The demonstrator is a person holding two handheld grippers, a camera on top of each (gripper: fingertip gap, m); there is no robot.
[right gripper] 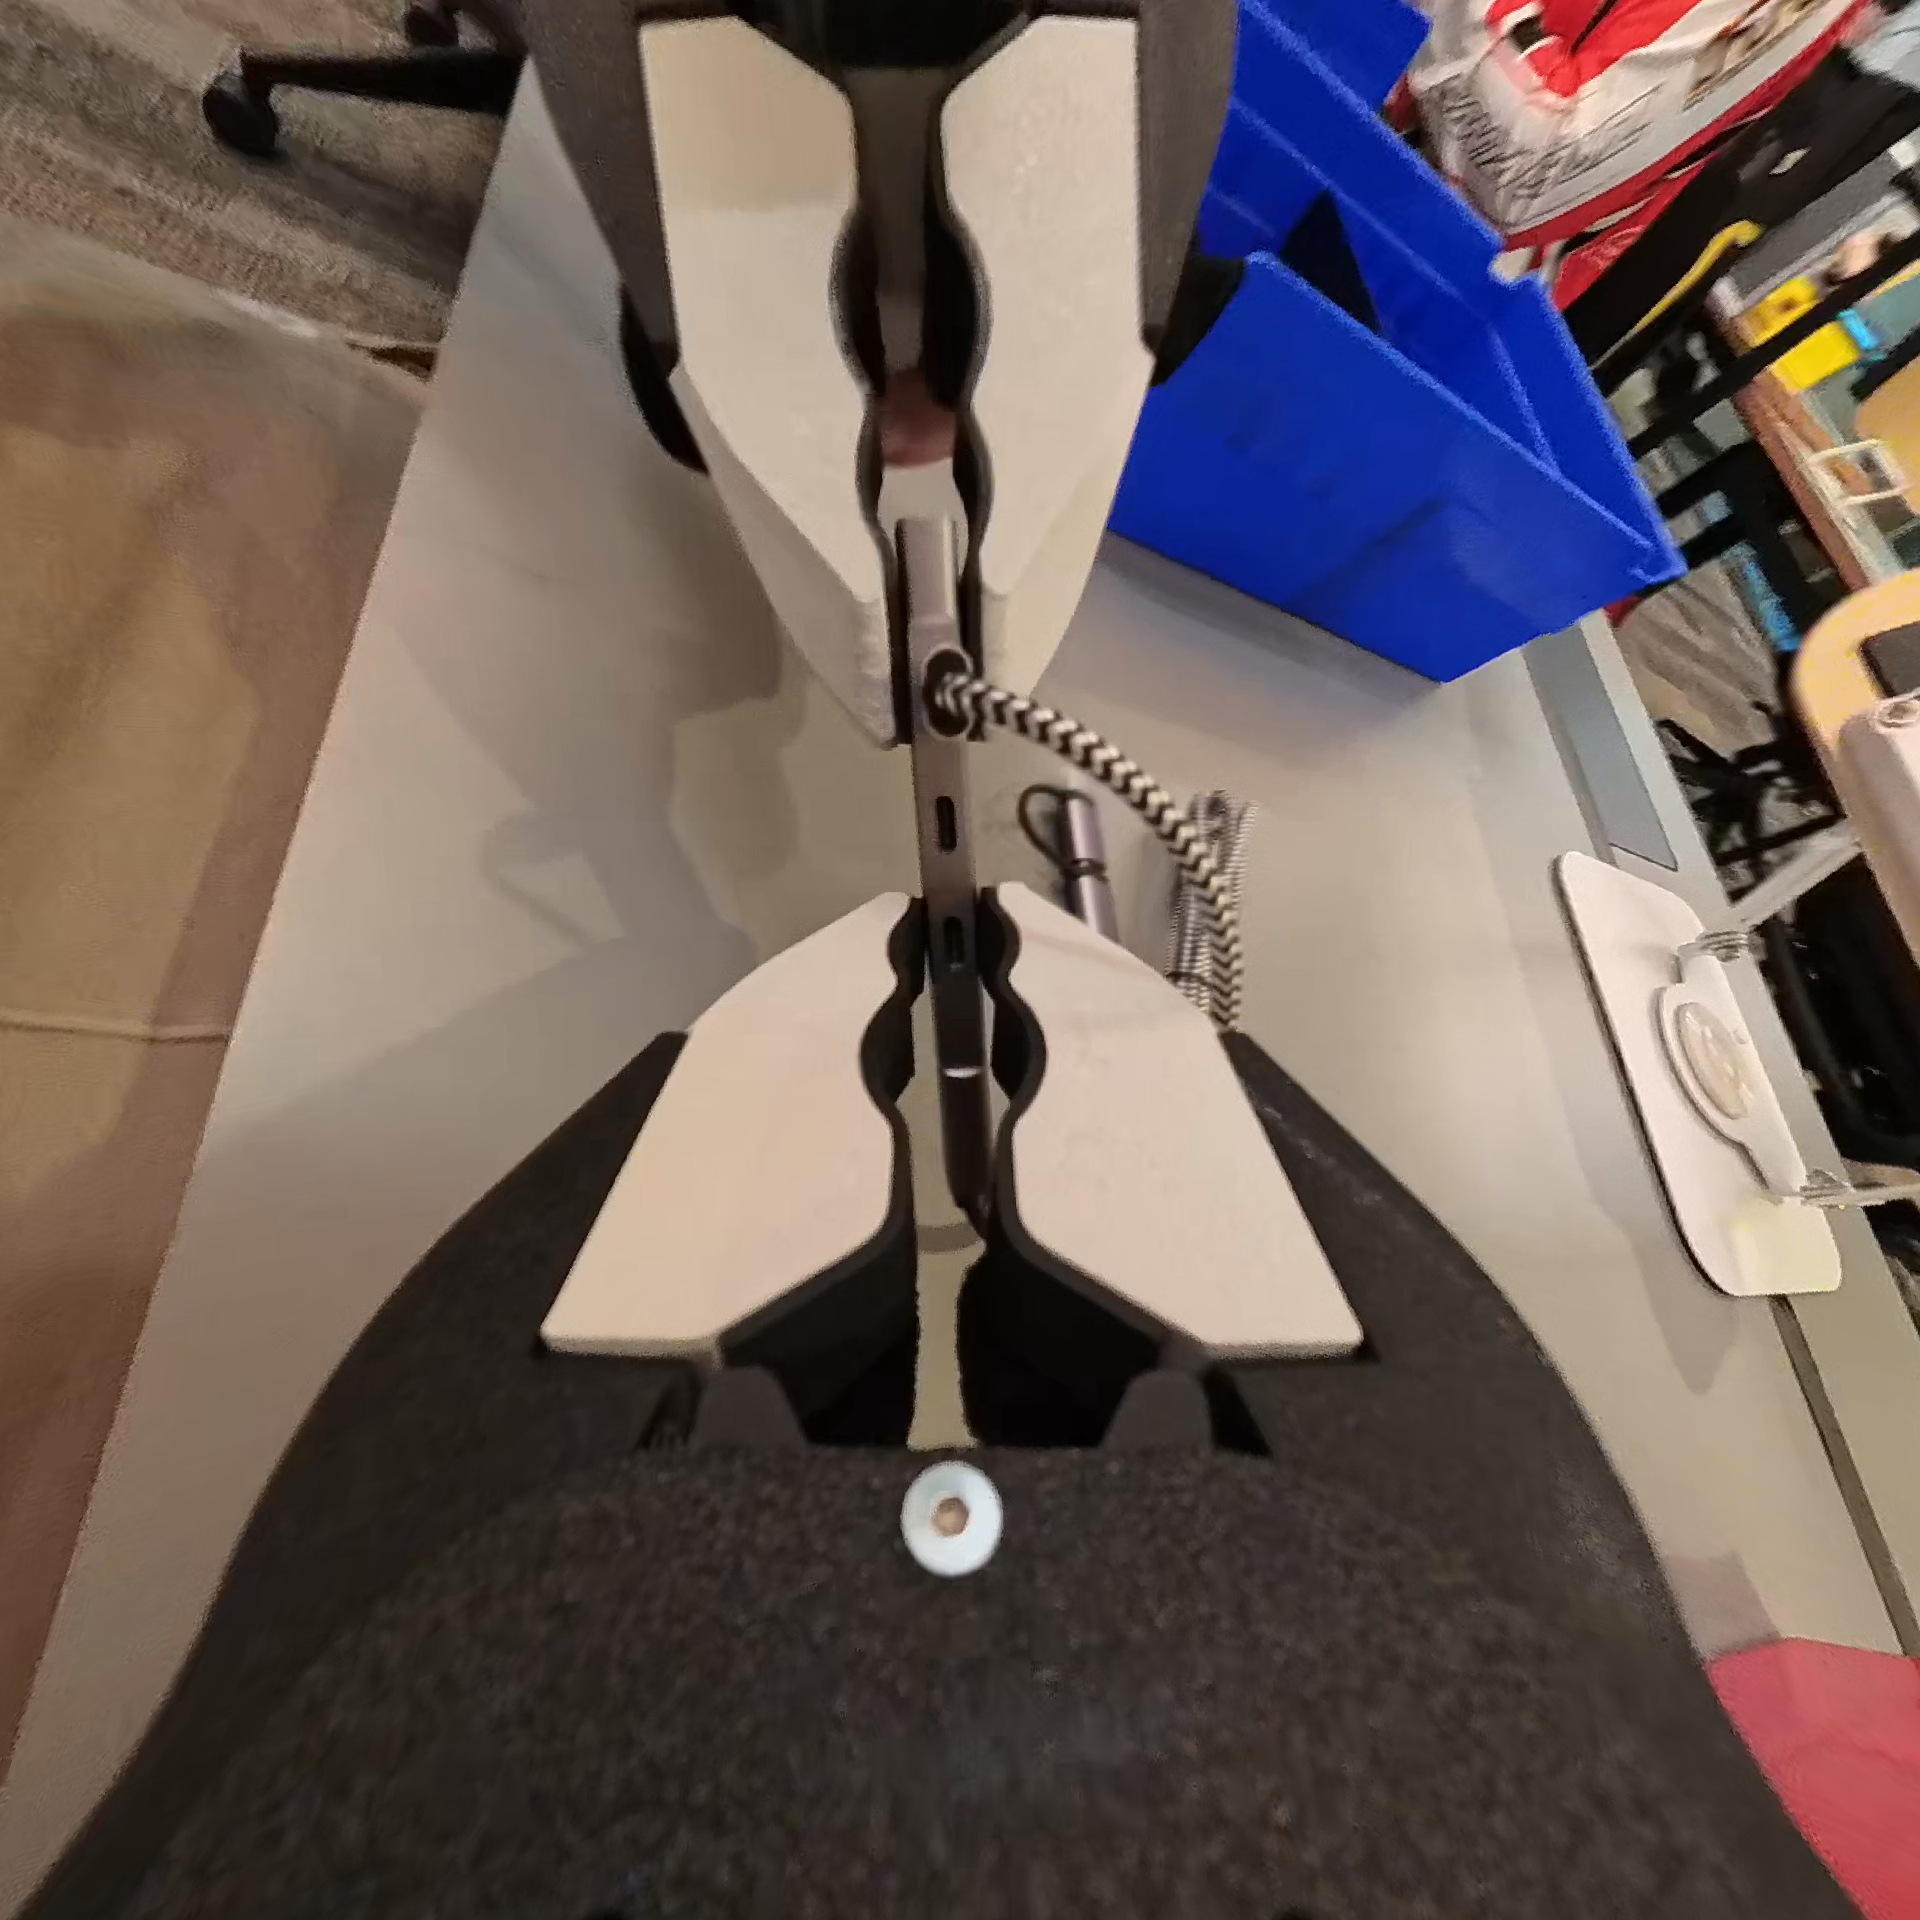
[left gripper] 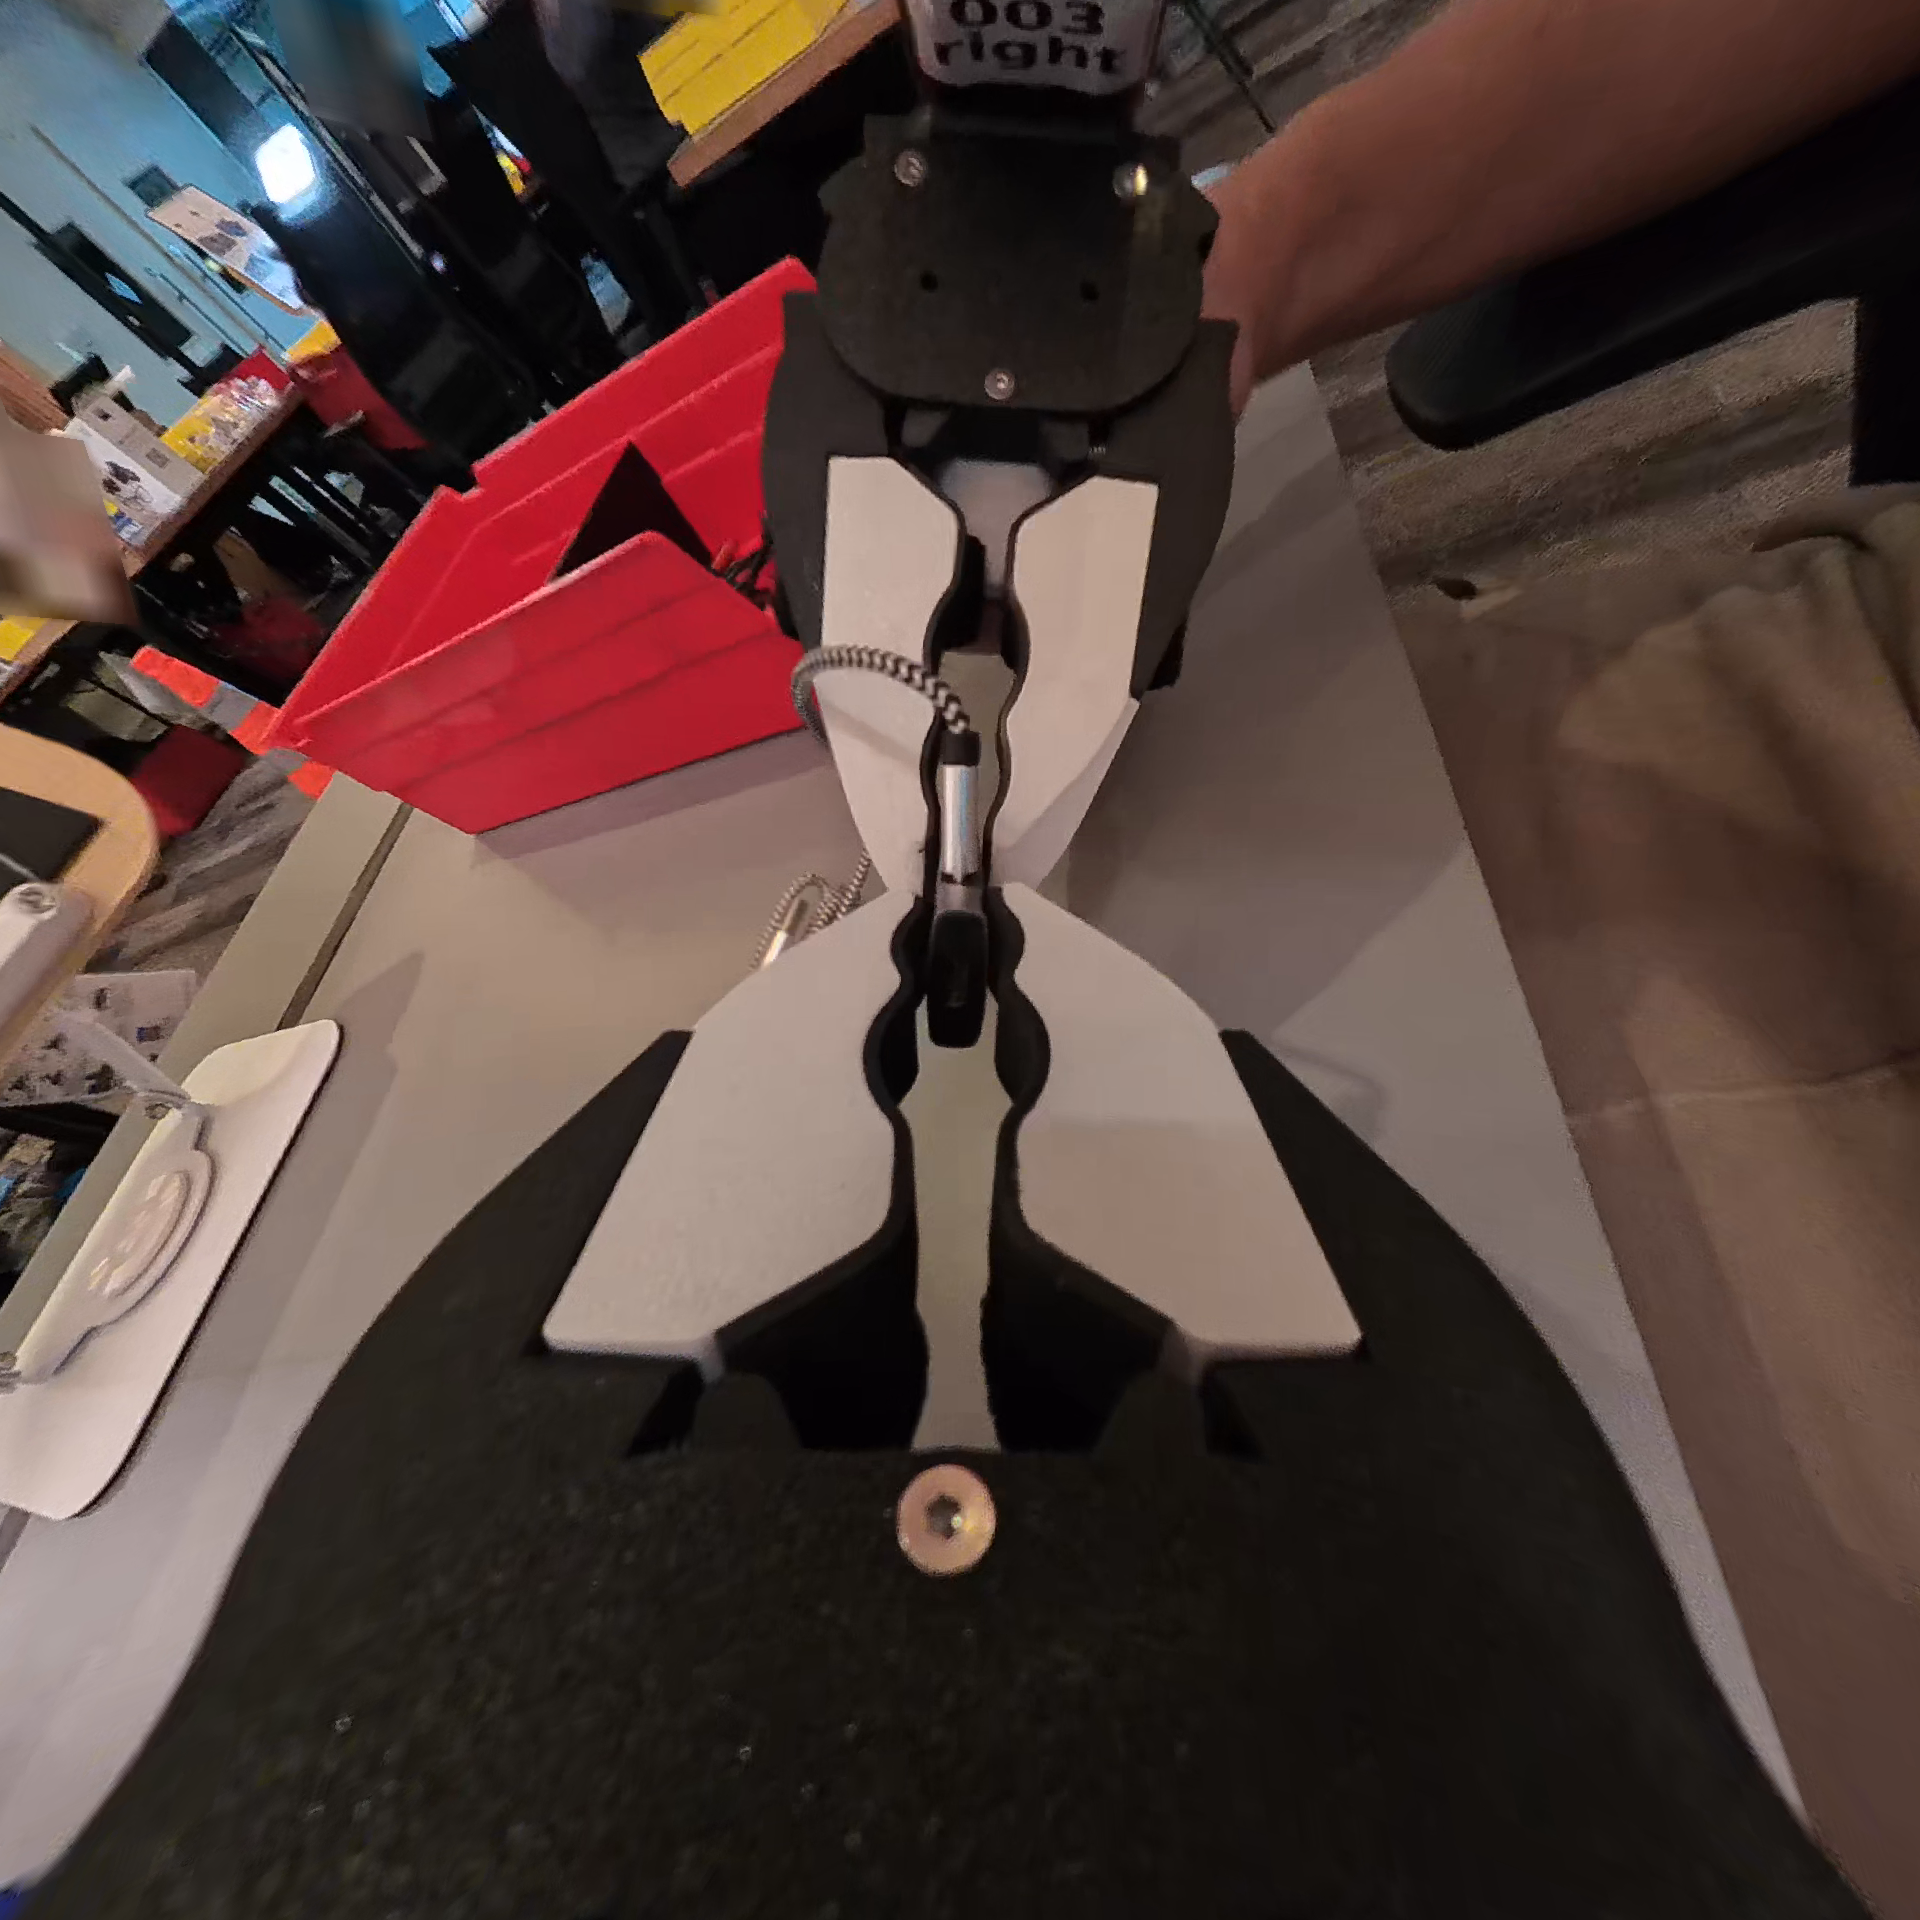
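Note:
A slim grey metal adapter (right gripper: 940, 821) with small ports along its edge and a braided black-and-white cable (right gripper: 1091, 769) is held in the air above the white table (right gripper: 623, 727). My two grippers face each other. My right gripper (right gripper: 951, 920) is shut on one end of the adapter. My left gripper (left gripper: 956, 920) is shut on the other, black end (left gripper: 956, 977). Each shows in the other's view: the left gripper (right gripper: 940, 665) and the right gripper (left gripper: 971, 831). The cable (left gripper: 883, 665) hangs to a coil (right gripper: 1210, 904) on the table.
A second small silver plug (right gripper: 1081, 873) lies by the coil. A red bin (left gripper: 582, 623) and a blue bin (right gripper: 1382, 436) stand on the table. A white pad (right gripper: 1683, 1070) with a clear fitting lies near the table edge. A hand (left gripper: 1455, 187) holds the right gripper. Only a small space, under 4 cm, lies between the two pairs of fingers.

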